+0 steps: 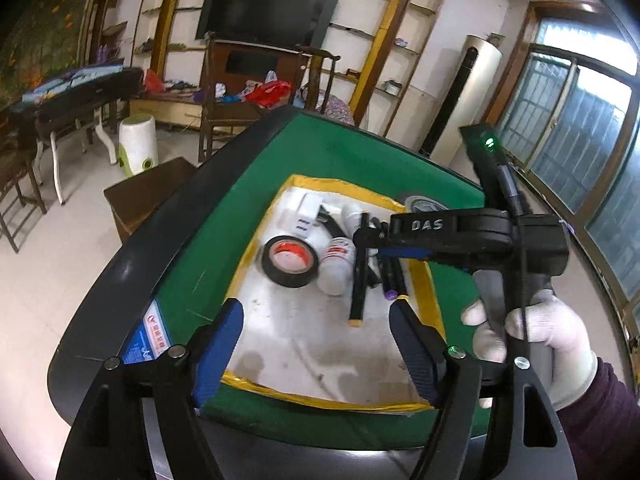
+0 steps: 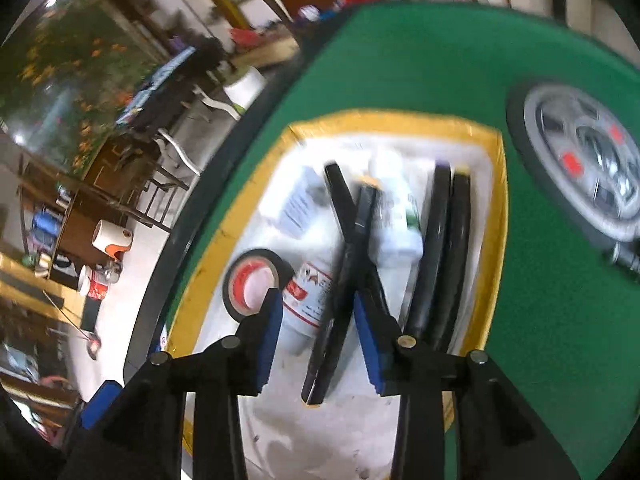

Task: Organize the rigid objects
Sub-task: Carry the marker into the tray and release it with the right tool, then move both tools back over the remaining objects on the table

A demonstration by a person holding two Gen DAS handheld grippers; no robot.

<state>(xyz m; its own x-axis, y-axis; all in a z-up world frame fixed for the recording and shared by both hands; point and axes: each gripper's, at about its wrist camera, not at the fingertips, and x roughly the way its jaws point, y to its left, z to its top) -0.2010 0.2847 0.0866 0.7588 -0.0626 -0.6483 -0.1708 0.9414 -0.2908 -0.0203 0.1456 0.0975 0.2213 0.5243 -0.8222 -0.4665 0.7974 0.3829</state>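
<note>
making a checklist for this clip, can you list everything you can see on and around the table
tape roll: one, black with red core, left on the white mat
bottles: two, white, mid mat
black sticks: count unclear, lying among and right of the bottles
white box: one, far end of the mat
table: one, green top, black rim
round dial: one, grey with red spots, set in the table
television: one, black, far wall
left gripper: blue pads, open, over the mat
right gripper: blue pads, open astride a stick
gloved hand: one, white, holding the right gripper
</note>
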